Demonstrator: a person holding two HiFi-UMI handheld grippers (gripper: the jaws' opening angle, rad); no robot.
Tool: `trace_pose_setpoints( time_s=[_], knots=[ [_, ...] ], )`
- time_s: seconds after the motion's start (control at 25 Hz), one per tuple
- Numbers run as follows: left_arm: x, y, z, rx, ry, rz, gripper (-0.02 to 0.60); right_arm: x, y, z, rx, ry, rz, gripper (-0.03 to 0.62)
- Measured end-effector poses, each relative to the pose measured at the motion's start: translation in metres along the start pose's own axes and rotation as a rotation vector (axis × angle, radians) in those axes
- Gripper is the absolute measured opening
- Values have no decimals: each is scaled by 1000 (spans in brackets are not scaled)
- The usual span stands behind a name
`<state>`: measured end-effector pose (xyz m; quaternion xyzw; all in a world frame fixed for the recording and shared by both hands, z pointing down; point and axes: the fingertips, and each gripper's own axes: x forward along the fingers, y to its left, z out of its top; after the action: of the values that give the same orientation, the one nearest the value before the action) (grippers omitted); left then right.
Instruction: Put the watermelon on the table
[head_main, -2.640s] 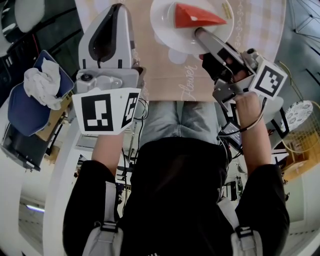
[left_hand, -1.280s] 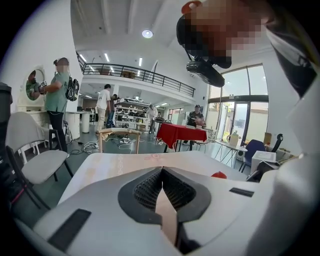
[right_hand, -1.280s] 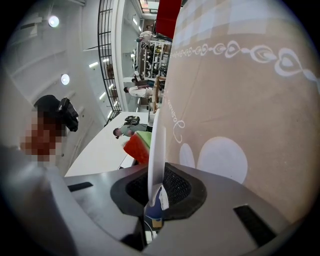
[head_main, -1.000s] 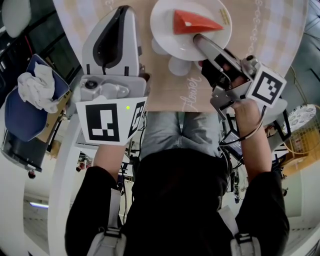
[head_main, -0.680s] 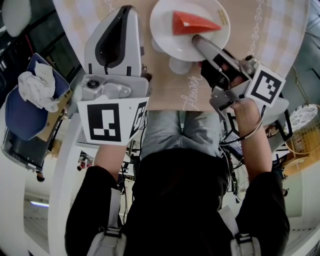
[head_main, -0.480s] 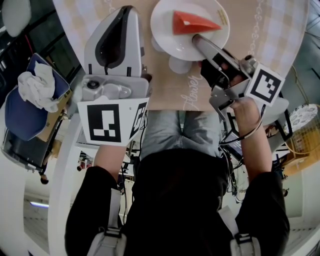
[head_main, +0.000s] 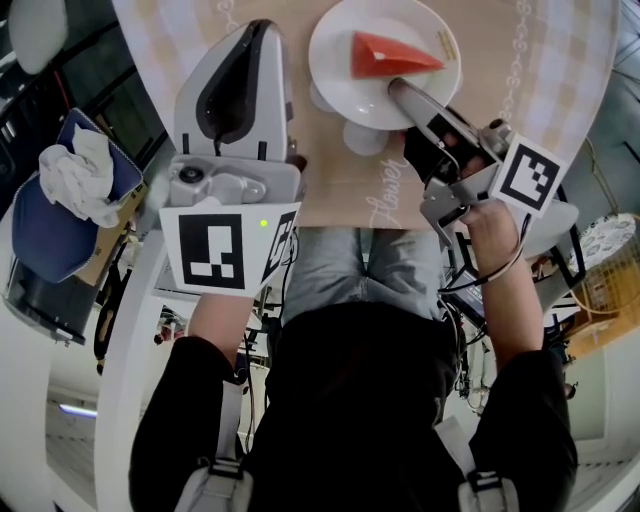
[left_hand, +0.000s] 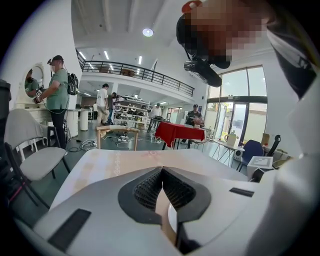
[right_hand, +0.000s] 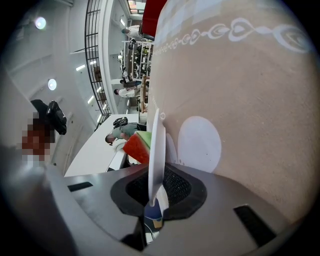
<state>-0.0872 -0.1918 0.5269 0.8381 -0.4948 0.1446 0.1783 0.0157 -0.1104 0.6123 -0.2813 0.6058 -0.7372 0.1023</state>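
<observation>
Watermelon (head_main: 388, 55) lies on a white plate (head_main: 335, 45), whose six-o'clock rim the right gripper (head_main: 393, 88) clamps, while the left gripper (head_main: 262, 27) has its jaws together.

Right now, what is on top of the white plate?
A red wedge of watermelon lies on the round white plate. The fingers of the right gripper pinch its near rim. The plate surface beneath the wedge is hidden.
</observation>
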Motion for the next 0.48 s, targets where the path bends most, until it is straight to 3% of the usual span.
trace_pose_setpoints(
  time_s=[0.48],
  knots=[
    [6, -2, 3, 0, 5, -4, 12, 2, -5, 0, -25, -27, -84, 31]
  ],
)
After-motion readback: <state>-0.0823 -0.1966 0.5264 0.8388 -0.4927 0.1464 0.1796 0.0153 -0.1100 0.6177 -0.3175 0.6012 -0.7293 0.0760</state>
